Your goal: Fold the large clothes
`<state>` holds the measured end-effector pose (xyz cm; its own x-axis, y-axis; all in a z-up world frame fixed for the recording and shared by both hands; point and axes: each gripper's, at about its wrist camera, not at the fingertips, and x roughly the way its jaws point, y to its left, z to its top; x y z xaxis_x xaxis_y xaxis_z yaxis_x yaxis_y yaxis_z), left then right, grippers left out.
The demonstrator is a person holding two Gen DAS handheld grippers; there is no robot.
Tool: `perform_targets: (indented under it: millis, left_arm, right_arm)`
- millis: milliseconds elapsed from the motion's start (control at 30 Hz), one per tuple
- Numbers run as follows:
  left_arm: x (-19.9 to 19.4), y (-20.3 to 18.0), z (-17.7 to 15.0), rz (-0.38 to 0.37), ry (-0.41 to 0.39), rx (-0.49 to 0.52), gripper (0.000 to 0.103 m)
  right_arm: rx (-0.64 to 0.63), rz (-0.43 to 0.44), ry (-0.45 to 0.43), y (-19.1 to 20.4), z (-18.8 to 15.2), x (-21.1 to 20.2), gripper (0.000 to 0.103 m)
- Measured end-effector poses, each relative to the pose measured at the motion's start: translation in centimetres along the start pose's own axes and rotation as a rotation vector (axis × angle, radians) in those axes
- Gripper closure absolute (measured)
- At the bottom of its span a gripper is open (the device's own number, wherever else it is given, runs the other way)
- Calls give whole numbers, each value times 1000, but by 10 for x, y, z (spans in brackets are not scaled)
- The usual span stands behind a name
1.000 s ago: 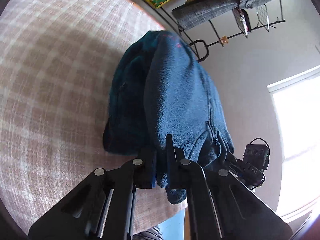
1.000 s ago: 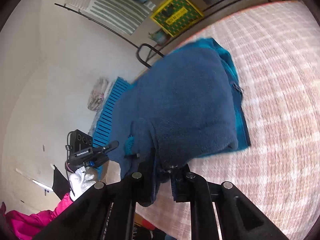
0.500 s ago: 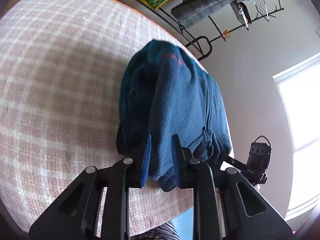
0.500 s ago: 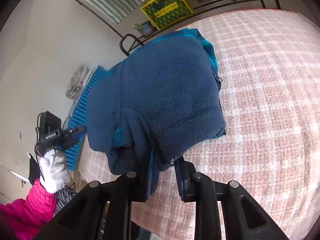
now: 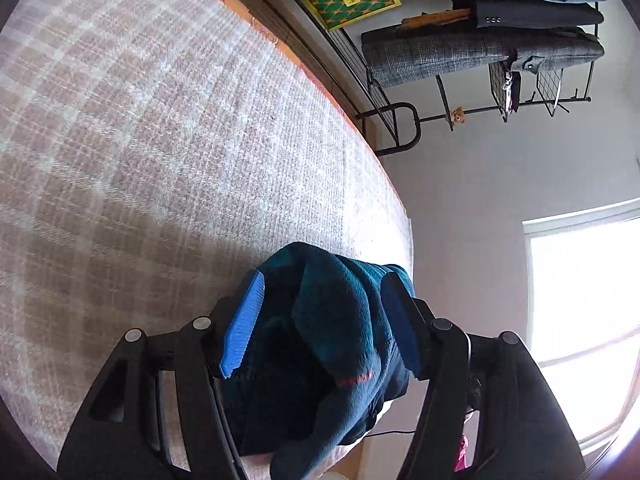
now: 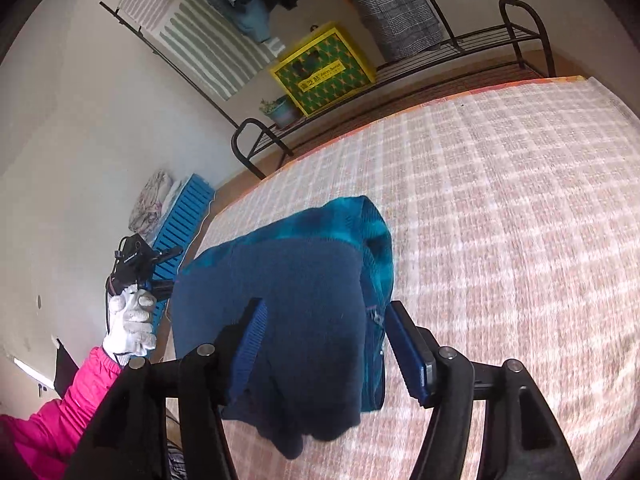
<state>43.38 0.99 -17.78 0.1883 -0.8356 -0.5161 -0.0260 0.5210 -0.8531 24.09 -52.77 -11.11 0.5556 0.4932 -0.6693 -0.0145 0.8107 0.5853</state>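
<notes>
A folded dark blue fleece jacket (image 5: 344, 340) with a teal lining lies on the pink checked bed cover (image 5: 160, 140), close to the bed's side edge. My left gripper (image 5: 323, 292) hangs over it, its jaws opening. The fleece bulges up between the blue pads (image 5: 244, 320), which do not press on it. In the right wrist view the jacket (image 6: 288, 280) lies flat under my right gripper (image 6: 327, 308). Its jaws are opening too, with the pads (image 6: 404, 348) clear of the cloth. A white-gloved hand (image 6: 128, 328) with a pink sleeve holds the left gripper at the left.
A black metal rack (image 6: 460, 52) stands past the far bed edge. It holds a yellow-green box (image 6: 324, 72) and a grey checked garment (image 5: 460, 56). A blue slatted crate (image 6: 180, 220) lies on the floor by the bed. A bright window (image 5: 584, 320) is at the right.
Both grippers were shut on the jacket's near edge and have let it go, their jaws spreading wide. Both have moved, and the jacket now sits low in each view, between the pads.
</notes>
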Motion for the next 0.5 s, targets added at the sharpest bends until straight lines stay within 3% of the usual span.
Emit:
perform_targets:
  millis: [133, 400, 467, 500]
  left_arm:
    - [25, 7, 8, -15, 55, -19, 41]
    - [51, 15, 16, -57, 104, -60, 42]
    - [55, 14, 19, -57, 111, -55, 49]
    - [57, 12, 21, -55, 112, -51, 60]
  right_arm:
    - [13, 7, 32, -6, 35, 36, 38]
    - [112, 62, 121, -31, 65, 107, 38]
    - [117, 76, 159, -30, 62, 124, 41]
    - [115, 88, 168, -28, 61, 130, 46]
